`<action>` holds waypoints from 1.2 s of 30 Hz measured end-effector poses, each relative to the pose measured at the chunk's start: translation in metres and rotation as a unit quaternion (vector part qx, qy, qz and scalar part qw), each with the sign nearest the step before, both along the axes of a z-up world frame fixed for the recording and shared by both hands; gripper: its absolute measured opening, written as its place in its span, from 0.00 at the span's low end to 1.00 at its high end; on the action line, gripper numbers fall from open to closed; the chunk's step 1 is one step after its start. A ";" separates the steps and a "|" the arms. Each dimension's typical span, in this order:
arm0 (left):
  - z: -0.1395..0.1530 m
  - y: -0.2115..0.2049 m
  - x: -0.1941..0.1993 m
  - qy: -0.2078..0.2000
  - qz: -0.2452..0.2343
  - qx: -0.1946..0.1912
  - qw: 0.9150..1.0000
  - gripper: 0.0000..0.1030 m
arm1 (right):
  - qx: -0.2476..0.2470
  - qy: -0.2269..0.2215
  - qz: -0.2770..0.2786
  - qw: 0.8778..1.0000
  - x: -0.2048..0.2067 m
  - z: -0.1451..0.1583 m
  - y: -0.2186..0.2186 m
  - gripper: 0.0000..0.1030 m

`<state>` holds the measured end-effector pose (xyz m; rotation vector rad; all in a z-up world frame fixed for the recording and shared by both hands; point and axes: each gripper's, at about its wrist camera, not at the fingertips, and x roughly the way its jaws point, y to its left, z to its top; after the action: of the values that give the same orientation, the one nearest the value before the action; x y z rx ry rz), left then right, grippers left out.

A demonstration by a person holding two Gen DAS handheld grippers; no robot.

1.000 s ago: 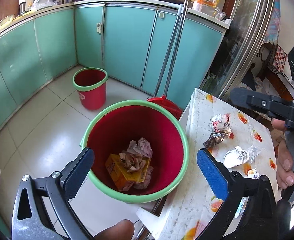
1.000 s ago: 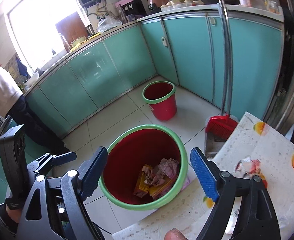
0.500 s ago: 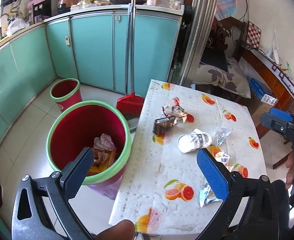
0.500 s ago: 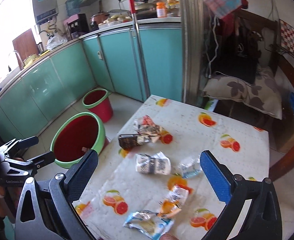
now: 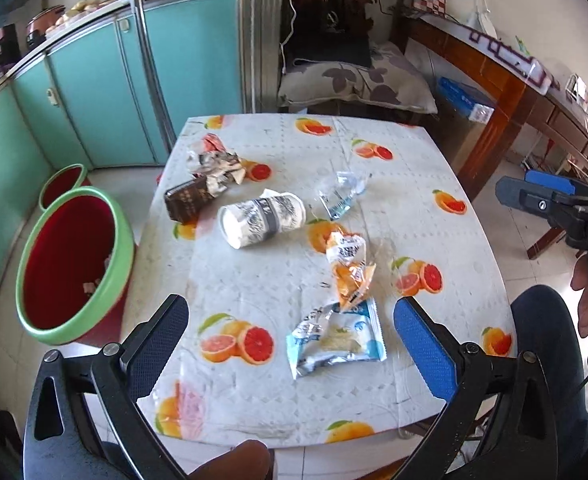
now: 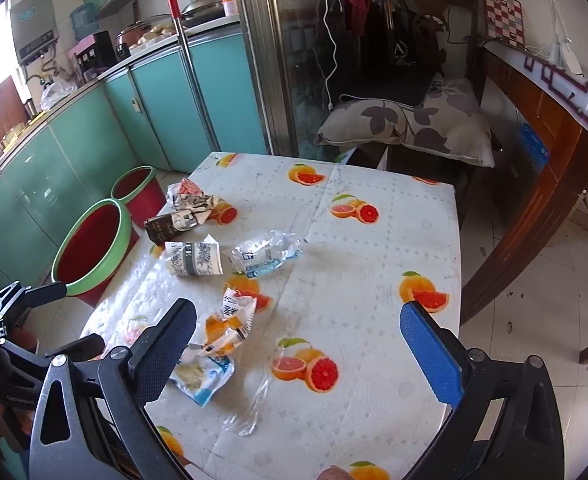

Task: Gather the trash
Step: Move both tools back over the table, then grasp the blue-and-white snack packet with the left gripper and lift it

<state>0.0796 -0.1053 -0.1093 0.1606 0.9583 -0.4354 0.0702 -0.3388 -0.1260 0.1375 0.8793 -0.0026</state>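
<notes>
Trash lies on the fruit-print table (image 5: pixel 434 184): a blue-white snack packet (image 5: pixel 336 336), an orange wrapper (image 5: pixel 350 268), a crushed paper cup (image 5: pixel 262 220), a clear plastic wrapper (image 5: pixel 340 194), a brown carton (image 5: pixel 188 200) and crumpled paper (image 5: pixel 218 162). The red bin with green rim (image 5: pixel 74 264) stands on the floor left of the table. My left gripper (image 5: pixel 292 342) is open over the near edge, around the blue-white packet. My right gripper (image 6: pixel 298 350) is open and empty above the table's near right, the orange wrapper (image 6: pixel 230 320) beside its left finger.
A smaller red bin (image 6: pixel 138 190) stands behind the large one. Teal cabinets (image 5: pixel 106 92) and a broom handle (image 5: pixel 150 68) are at the left. A cushioned chair (image 6: pixel 410 124) stands behind the table, a wooden desk (image 6: pixel 542 128) at the right.
Both grippers have swung right from over the red bin to over the table. The trash on the table is now in front of them. Both stayed open.
</notes>
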 end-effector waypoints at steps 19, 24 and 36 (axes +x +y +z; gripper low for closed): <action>-0.106 -0.070 0.002 0.095 -0.009 0.081 0.992 1.00 | 0.007 0.044 -0.006 0.999 -0.016 -0.043 -0.023 0.99; -0.117 -0.080 0.004 0.094 -0.013 0.106 0.990 0.85 | 0.012 0.053 -0.011 0.998 -0.014 -0.052 -0.025 0.99; -0.115 -0.058 0.012 0.106 0.002 0.090 0.990 0.19 | 0.025 0.071 0.000 0.997 0.011 -0.071 -0.012 0.99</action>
<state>0.0916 -0.1630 -0.2245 0.2809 1.2066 -0.3660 0.0816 -0.3507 -0.1965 0.1867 1.0213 0.0097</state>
